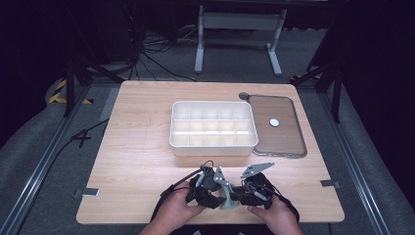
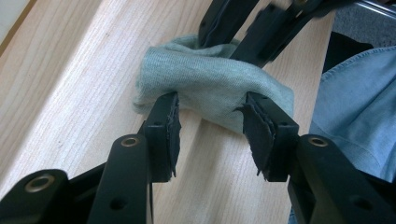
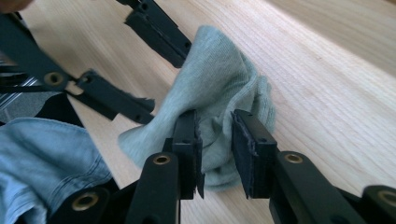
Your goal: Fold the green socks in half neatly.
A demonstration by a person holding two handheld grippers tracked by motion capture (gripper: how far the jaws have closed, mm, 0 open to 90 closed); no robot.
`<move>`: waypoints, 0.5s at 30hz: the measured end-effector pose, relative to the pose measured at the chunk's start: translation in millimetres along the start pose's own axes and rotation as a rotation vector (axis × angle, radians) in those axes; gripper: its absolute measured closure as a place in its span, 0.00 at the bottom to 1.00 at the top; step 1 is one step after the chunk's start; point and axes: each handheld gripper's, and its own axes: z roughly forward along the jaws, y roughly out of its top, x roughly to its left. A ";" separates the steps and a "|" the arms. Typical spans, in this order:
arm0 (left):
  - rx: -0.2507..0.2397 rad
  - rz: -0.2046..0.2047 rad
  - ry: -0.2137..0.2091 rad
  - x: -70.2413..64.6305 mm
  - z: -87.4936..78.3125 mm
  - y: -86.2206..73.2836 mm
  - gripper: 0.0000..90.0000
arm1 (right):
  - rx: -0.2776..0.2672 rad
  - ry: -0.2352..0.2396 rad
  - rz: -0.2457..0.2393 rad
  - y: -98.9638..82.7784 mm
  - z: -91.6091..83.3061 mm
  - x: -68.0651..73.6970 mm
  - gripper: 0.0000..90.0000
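Observation:
A small grey-green knit cloth (image 2: 210, 79) lies bunched on the wooden table (image 1: 142, 147) at its near edge, between my two grippers. My left gripper (image 2: 210, 100) has its jaws spread wide, one tip at each side of the cloth, and the pads do not squeeze it. From the opposite side my right gripper (image 3: 215, 116) straddles a fold of the cloth (image 3: 219, 70); a gap shows beside its right pad (image 3: 243, 140). In the high view both hands hold the grippers tip to tip, left gripper (image 1: 215, 195) and right gripper (image 1: 241, 196).
A white tray (image 1: 214, 148) divided into several compartments stands at the table's middle. To its right lies a clear brownish lid (image 1: 284, 142) with a white knob (image 1: 274, 123). A blue denim sleeve (image 2: 359, 107) hangs just off the near edge.

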 end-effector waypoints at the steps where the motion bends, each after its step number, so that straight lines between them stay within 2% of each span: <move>1: -0.001 0.000 0.001 0.3 -0.4 0.1 0.63 | -0.003 -0.003 -0.004 0.0 -4.8 -0.4 0.85; 3: 0.002 0.000 -0.003 1.0 -0.8 0.5 0.63 | -0.017 -0.013 -0.012 -0.6 -11.2 -4.0 0.93; 5: 0.004 0.002 -0.002 1.2 -0.1 0.6 0.63 | -0.019 -0.018 0.002 -2.5 -12.5 -9.7 0.99; 8: 0.004 -0.003 -0.002 0.5 0.6 1.2 0.63 | 0.017 -0.011 0.004 -4.9 -2.2 -11.9 0.99; 12: 0.012 0.005 -0.005 0.4 1.9 2.4 0.64 | 0.043 0.019 -0.022 -3.8 9.8 -2.0 0.99; 14: 0.022 0.010 -0.001 -0.1 3.0 2.4 0.64 | 0.064 0.012 -0.043 -3.1 17.4 4.1 0.99; 15: 0.021 0.011 0.001 -0.4 2.8 2.1 0.64 | 0.048 0.013 -0.057 -3.3 20.0 5.7 0.99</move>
